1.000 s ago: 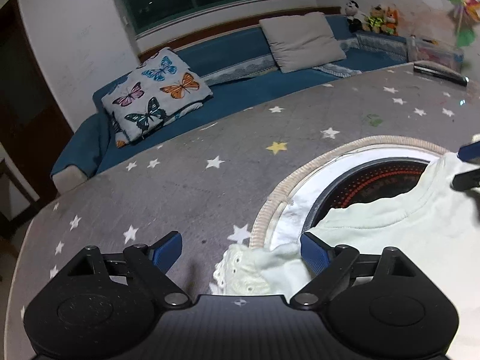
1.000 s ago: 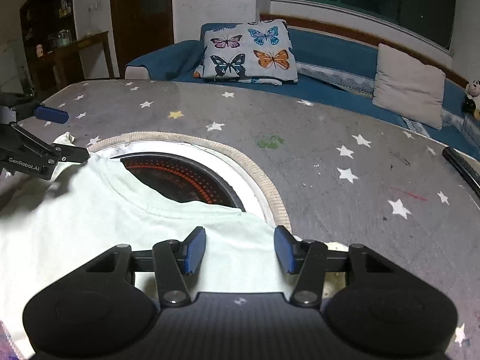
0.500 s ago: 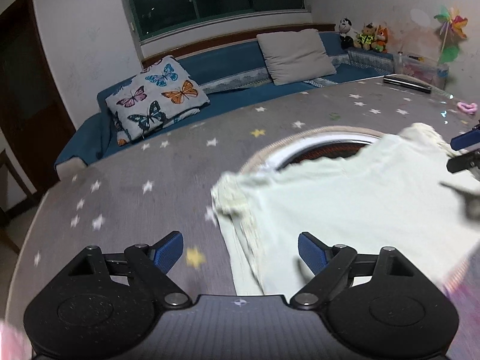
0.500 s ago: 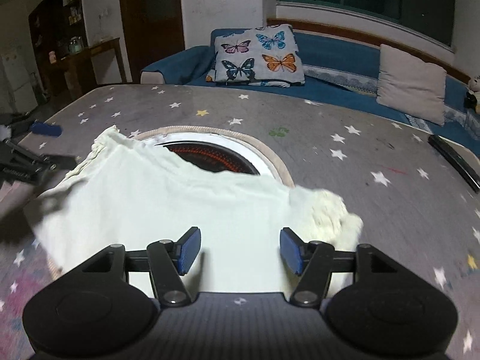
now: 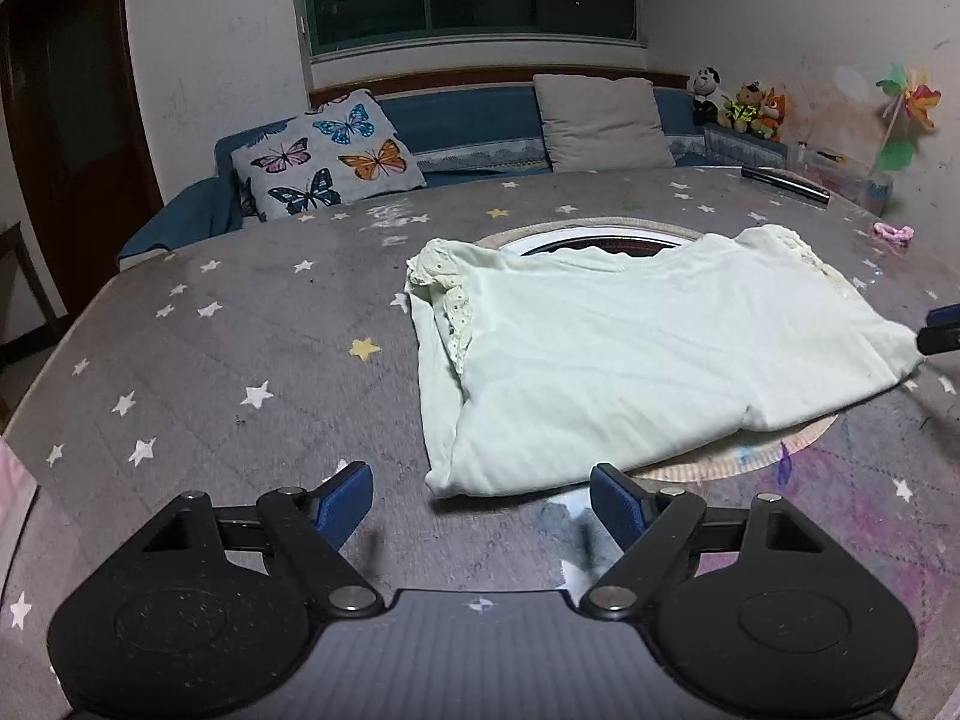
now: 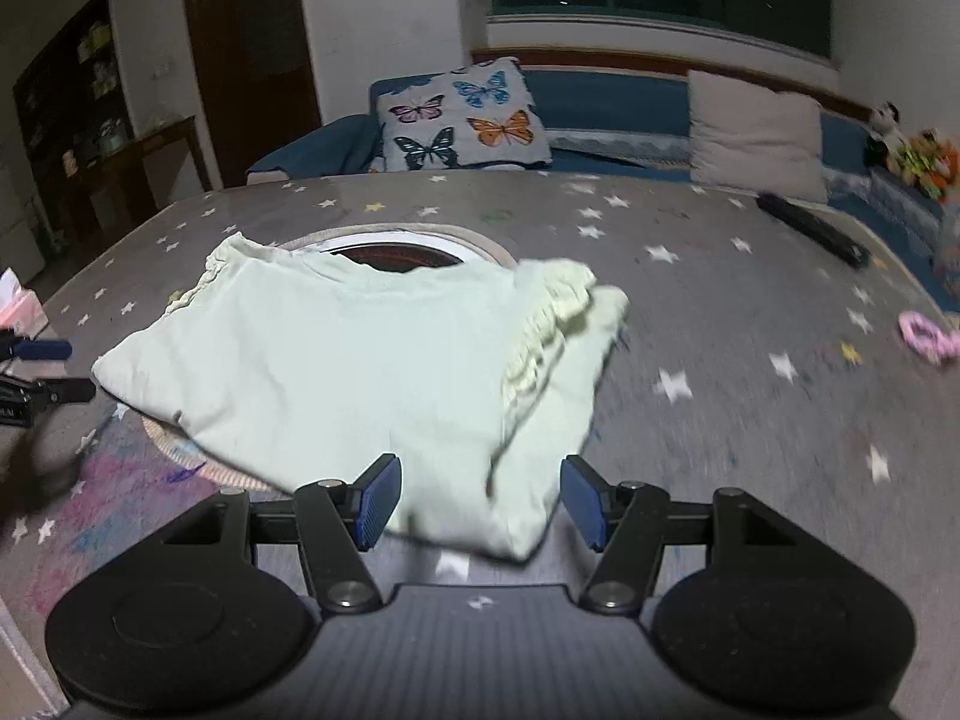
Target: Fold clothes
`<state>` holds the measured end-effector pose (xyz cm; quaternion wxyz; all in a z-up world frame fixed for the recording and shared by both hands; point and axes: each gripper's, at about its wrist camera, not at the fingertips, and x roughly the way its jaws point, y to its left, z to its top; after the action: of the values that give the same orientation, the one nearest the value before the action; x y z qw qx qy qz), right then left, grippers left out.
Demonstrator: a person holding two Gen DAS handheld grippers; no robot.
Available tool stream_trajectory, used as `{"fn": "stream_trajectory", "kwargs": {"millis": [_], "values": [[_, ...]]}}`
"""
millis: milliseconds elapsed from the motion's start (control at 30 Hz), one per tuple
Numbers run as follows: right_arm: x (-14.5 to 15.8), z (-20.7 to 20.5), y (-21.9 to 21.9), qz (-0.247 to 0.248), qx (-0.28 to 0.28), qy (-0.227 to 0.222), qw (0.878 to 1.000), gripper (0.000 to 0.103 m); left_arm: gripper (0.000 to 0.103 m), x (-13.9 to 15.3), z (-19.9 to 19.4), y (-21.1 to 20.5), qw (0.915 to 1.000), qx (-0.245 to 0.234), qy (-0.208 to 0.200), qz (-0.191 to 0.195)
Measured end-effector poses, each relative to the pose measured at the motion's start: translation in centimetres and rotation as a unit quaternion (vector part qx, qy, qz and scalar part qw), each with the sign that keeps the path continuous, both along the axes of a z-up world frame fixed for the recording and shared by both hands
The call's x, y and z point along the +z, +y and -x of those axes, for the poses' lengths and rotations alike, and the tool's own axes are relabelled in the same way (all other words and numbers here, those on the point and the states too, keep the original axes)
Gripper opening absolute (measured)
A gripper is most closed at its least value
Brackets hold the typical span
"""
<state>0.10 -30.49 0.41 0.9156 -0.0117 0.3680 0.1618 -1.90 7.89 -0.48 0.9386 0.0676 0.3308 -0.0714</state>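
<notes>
A pale green T-shirt [image 5: 648, 354] with lace-trimmed sleeves lies folded on the grey star-patterned table [image 5: 240, 348], over a round inset burner [image 5: 600, 240]. It also shows in the right wrist view [image 6: 372, 360]. My left gripper [image 5: 480, 501] is open and empty, just short of the shirt's near left corner. My right gripper [image 6: 477, 501] is open and empty, with the shirt's near right corner lying between its fingers. Each gripper's tips show at the edge of the other view.
A black remote [image 6: 810, 228] lies at the far right of the table. A pink hair tie [image 6: 927, 336] lies near the right edge. A pink tissue pack [image 6: 21, 306] sits at the left edge. A blue sofa with a butterfly cushion [image 5: 324, 162] stands behind the table.
Both grippers have pulled back toward the near edge and away from the shirt. The shirt, held up and moving before, now lies folded flat on the table.
</notes>
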Motion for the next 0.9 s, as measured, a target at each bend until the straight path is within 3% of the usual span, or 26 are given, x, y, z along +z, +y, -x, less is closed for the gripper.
{"fn": "stream_trajectory", "kwargs": {"millis": [200, 367, 533, 900], "values": [[-0.7, 1.0, -0.6, -0.006, -0.016, 0.002, 1.000, 0.060, 0.075, 0.0, -0.9, -0.4, 0.9998, -0.004, -0.017, 0.008], [-1.2, 1.0, -0.7, -0.010, -0.019, 0.006, 1.000, 0.057, 0.049, -0.6, -1.8, -0.6, 0.9999, -0.011, -0.004, 0.009], [-1.6, 0.8, -0.9, -0.021, -0.021, 0.012, 0.999, 0.040, 0.028, -1.1, -1.9, -0.3, 0.9999, -0.013, 0.002, 0.010], [-1.6, 0.0, 0.3, -0.010, 0.003, 0.001, 1.000, 0.036, 0.028, -1.4, -2.2, -0.2, 0.9996, -0.025, 0.004, 0.015]]}}
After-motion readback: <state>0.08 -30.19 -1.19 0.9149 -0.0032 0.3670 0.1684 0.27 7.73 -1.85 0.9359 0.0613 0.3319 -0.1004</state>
